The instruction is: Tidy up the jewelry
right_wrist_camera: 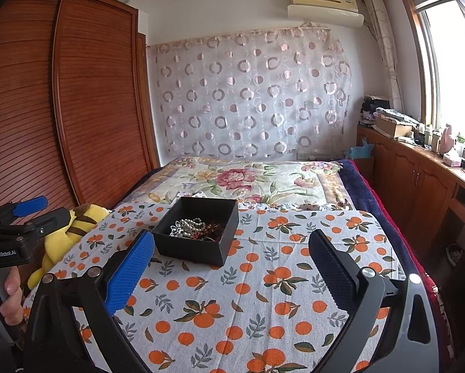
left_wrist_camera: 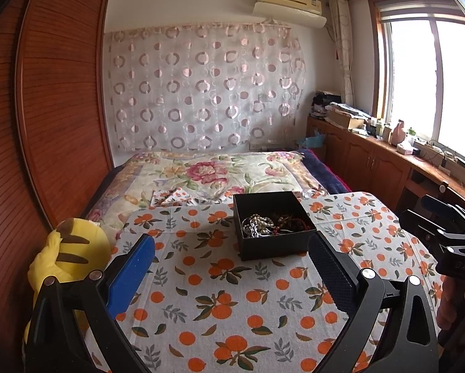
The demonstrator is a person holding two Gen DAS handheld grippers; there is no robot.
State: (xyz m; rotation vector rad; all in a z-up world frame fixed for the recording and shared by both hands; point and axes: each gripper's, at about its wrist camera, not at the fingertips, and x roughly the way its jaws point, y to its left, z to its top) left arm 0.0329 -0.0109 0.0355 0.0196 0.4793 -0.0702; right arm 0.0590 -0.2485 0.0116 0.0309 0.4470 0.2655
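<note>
You have bare orange-print cloth (right_wrist_camera: 257,295) all the way to the black box (right_wrist_camera: 198,233); only the yellow plush toy (left_wrist_camera: 67,248) crowds the surface's left edge.

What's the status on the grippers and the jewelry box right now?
Left gripper open, empty. Right gripper open, empty. Black box on the orange-print cloth, jewelry tangled inside, untouched. Nothing in the way.
</note>
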